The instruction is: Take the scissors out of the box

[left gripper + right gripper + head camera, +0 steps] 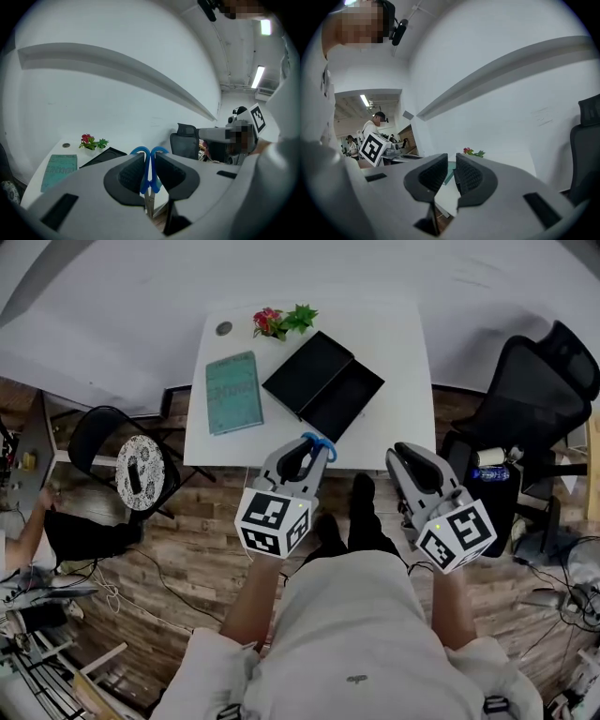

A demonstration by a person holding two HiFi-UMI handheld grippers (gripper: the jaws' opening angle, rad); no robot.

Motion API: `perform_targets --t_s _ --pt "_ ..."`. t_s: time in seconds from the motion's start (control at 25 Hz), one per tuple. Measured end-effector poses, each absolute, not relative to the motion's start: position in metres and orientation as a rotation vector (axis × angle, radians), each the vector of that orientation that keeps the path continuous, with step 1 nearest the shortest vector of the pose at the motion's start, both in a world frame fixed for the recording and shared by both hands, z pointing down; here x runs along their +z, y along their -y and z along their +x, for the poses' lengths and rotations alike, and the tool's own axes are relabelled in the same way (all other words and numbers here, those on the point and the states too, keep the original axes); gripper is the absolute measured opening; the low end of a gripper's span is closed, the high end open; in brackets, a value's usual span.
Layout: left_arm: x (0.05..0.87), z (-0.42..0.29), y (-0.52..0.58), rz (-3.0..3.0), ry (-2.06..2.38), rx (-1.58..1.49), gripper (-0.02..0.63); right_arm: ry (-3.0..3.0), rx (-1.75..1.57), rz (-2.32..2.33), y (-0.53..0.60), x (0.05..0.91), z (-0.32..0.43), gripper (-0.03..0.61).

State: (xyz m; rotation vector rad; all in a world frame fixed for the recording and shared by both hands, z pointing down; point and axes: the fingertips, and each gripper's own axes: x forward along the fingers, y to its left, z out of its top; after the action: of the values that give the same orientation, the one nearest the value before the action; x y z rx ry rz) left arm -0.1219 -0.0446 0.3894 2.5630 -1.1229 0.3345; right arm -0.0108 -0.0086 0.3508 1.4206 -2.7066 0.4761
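Observation:
Blue-handled scissors (322,443) are clamped between the jaws of my left gripper (314,450), held in the air just off the near edge of the white table (394,362). In the left gripper view the handle loops (149,152) stick up past the pads and the metal blades hang below; the left gripper (150,164) is shut on them. The open black box (323,385) lies on the table beyond, lid beside tray, its inside looking bare. My right gripper (403,456) hovers to the right, off the table, jaws close together with nothing between them (451,171).
A teal book (232,392) lies left of the box, and a small flower pot (281,321) stands at the table's far edge. A black office chair (534,399) is on the right, a folding chair with a round patterned cushion (139,472) on the left. Wood floor lies below.

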Motion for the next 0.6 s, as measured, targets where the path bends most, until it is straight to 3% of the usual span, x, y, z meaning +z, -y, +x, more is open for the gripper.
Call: perform_targets --t_s 0.6 --pt "0.361 -0.132 -0.003 2.659 1.062 0.249 0.084 2.685 0.417 1.511 -0.039 0.346 -0.025 0.014"
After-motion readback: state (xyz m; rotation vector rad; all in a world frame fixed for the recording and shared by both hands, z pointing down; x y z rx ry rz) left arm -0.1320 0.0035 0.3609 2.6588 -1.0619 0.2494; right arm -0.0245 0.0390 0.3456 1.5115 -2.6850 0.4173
